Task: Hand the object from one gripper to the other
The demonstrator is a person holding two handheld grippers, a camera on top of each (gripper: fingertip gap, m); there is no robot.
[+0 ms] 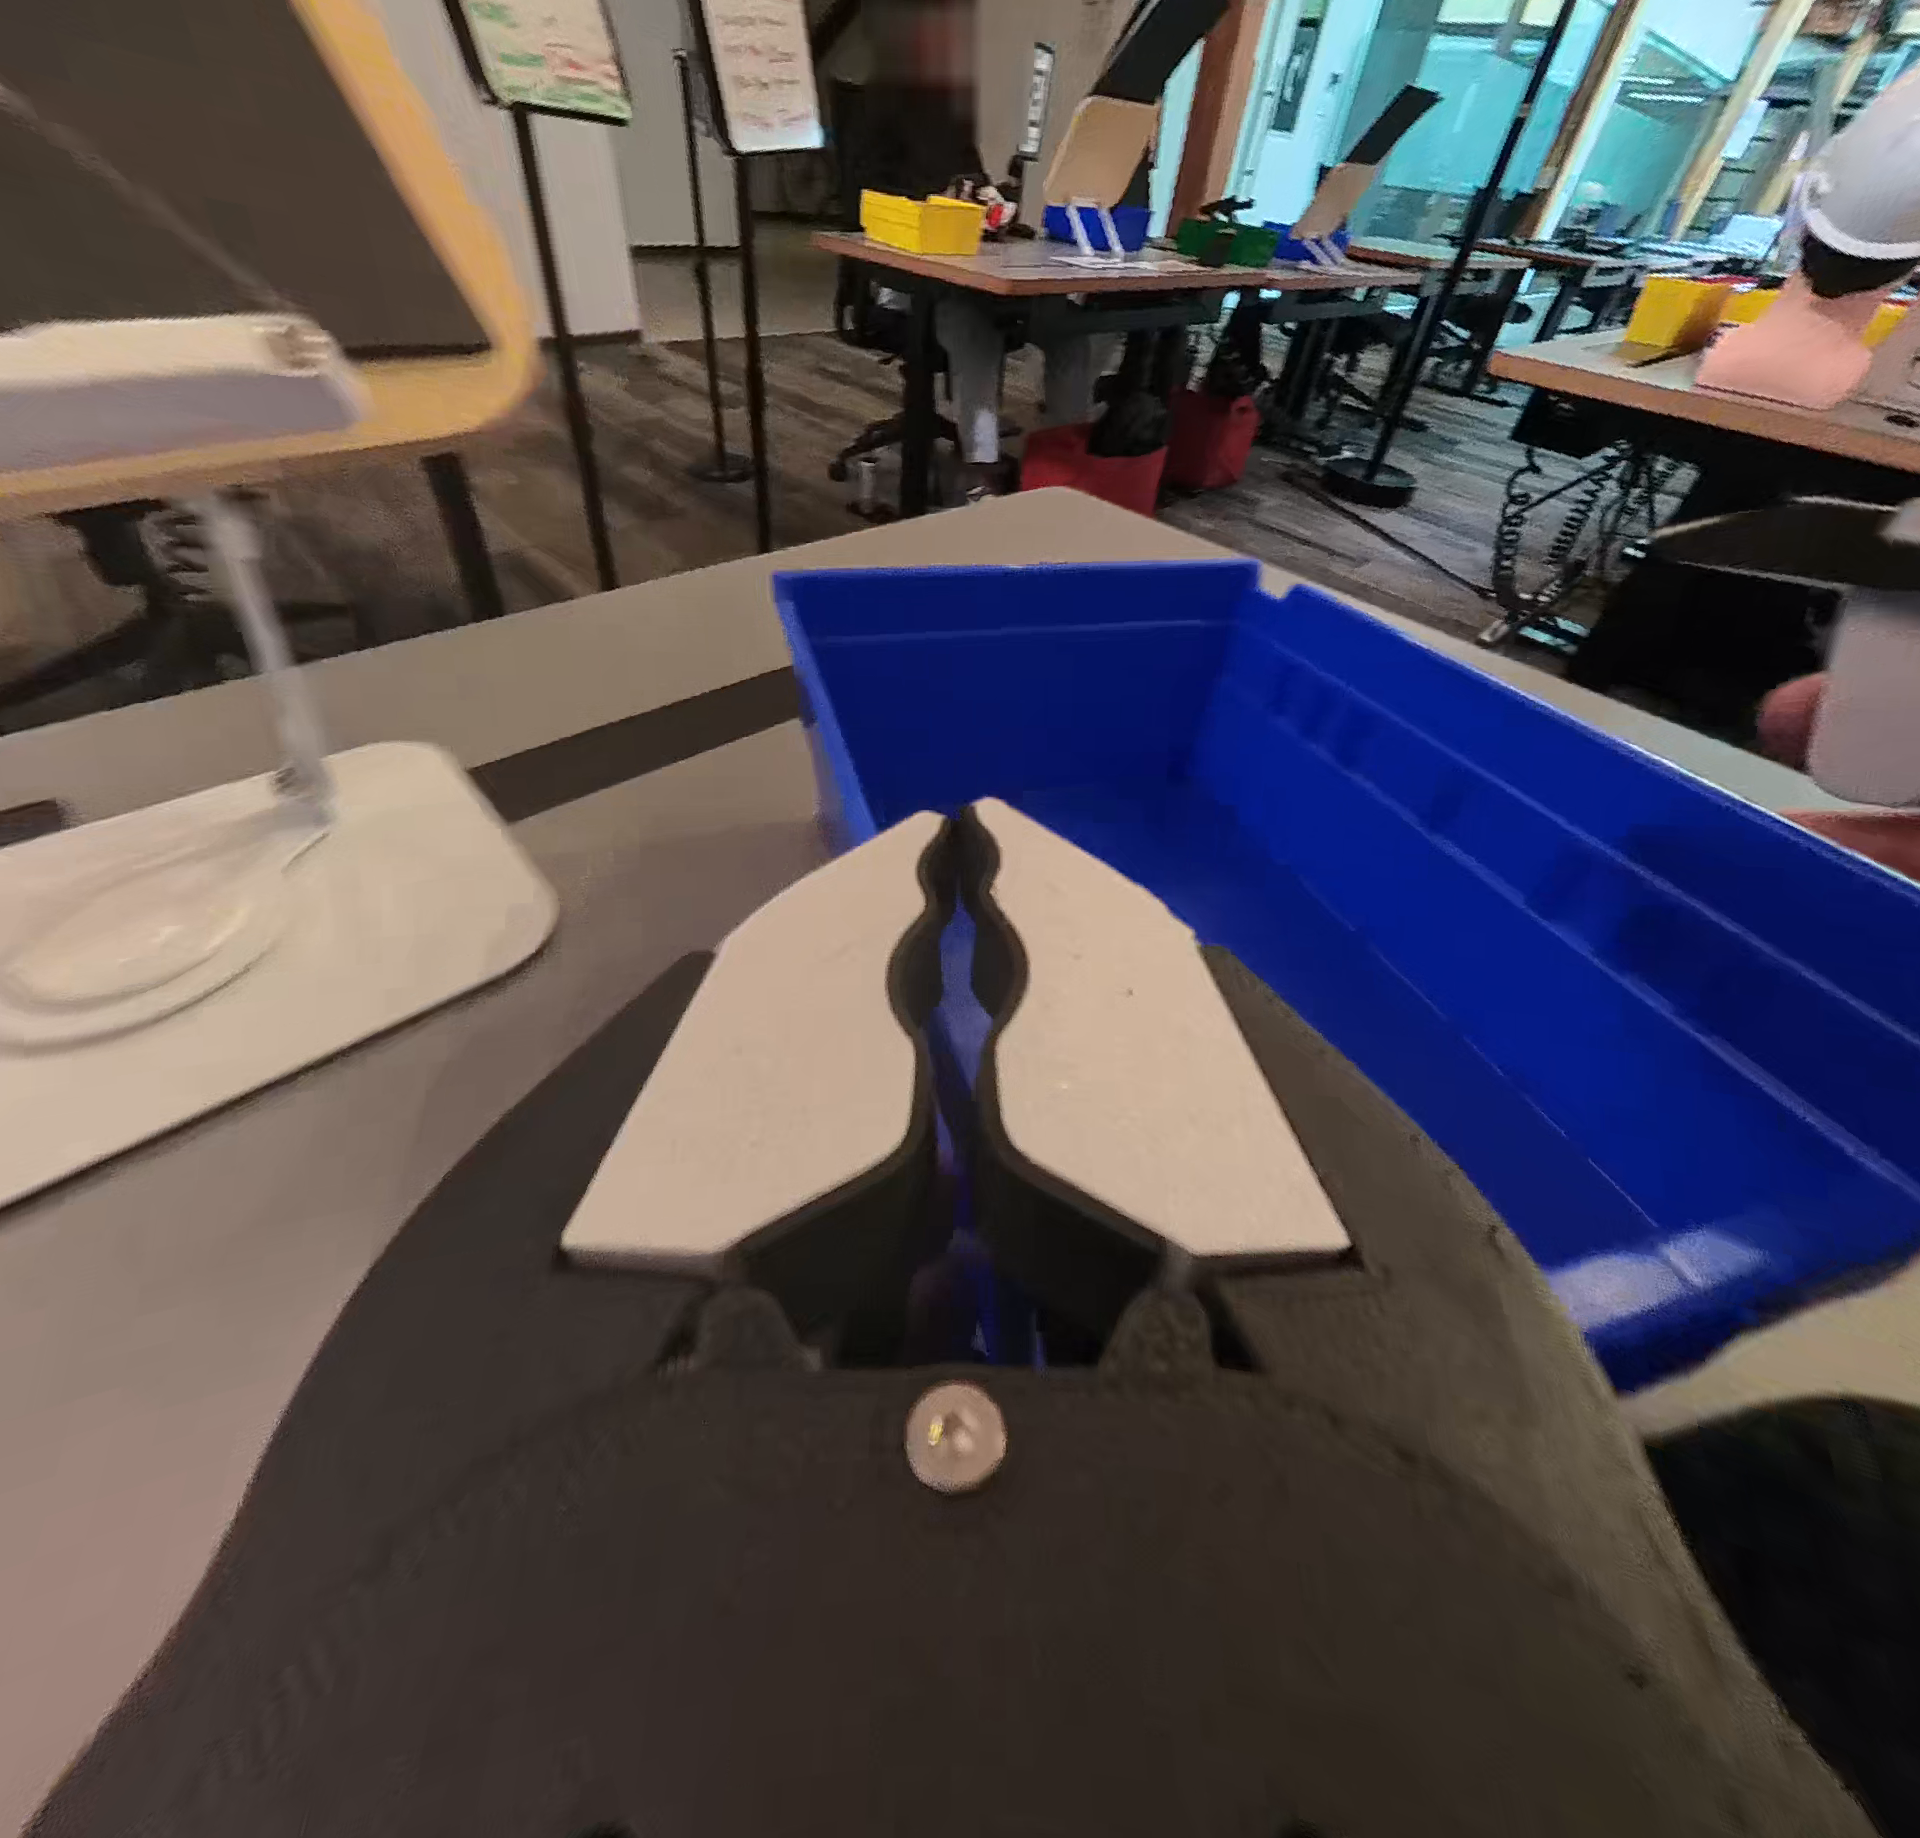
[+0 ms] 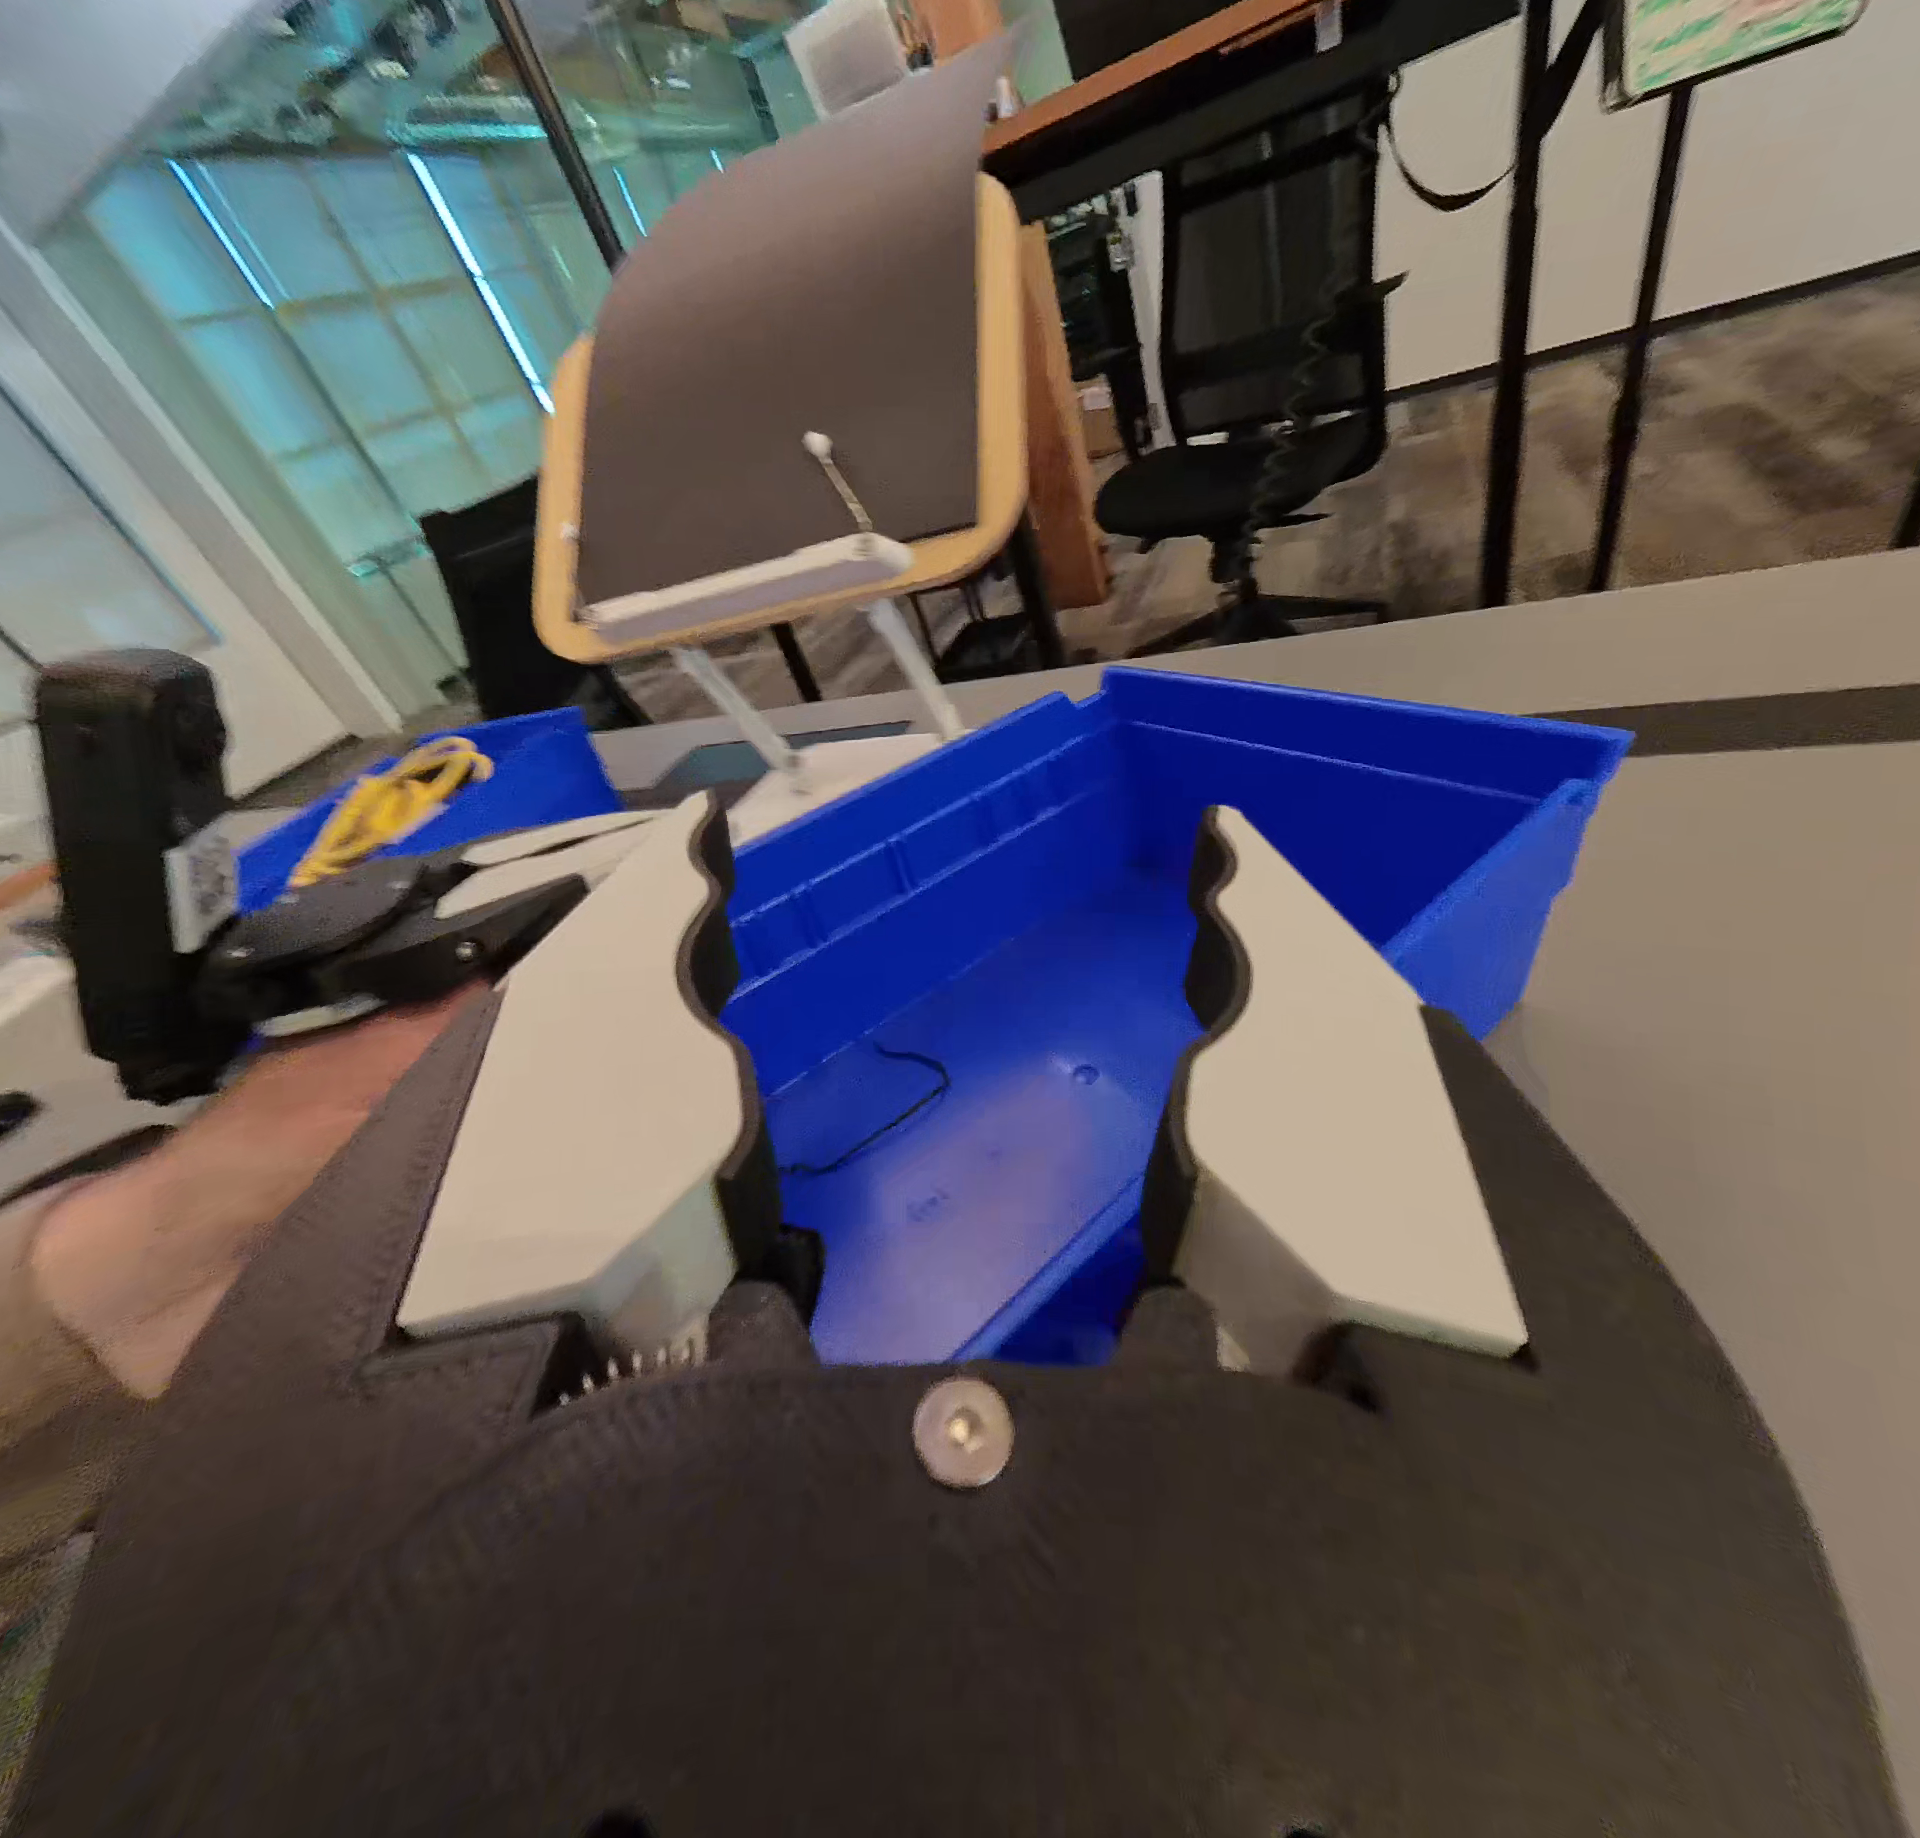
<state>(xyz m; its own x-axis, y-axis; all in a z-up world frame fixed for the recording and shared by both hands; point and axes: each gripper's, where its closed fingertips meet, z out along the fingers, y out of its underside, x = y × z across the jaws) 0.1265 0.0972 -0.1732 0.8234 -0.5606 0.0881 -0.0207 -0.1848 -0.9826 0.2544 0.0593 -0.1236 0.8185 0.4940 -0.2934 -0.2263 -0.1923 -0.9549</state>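
Observation:
My left gripper (image 1: 961, 824) is shut, its tips over the near left end of a blue bin (image 1: 1018, 593); nothing shows between its pads. My right gripper (image 2: 966, 817) is open and empty above the same blue bin (image 2: 1351, 749). A thin black cord (image 2: 883, 1097) lies on the bin's floor. In the right wrist view the left gripper (image 2: 561, 858) shows at the left, held by a hand (image 2: 208, 1217), beside the bin. A second blue bin (image 2: 520, 760) behind it holds a yellow cable (image 2: 384, 812).
A tilted dark board with a tan rim (image 1: 312, 178) stands on a white base plate (image 1: 312, 957) on the grey table (image 1: 623, 645), left of the bin. It also shows in the right wrist view (image 2: 790, 386). Other desks, chairs and whiteboards stand beyond. Tip to tip, the grippers are about 15 cm apart.

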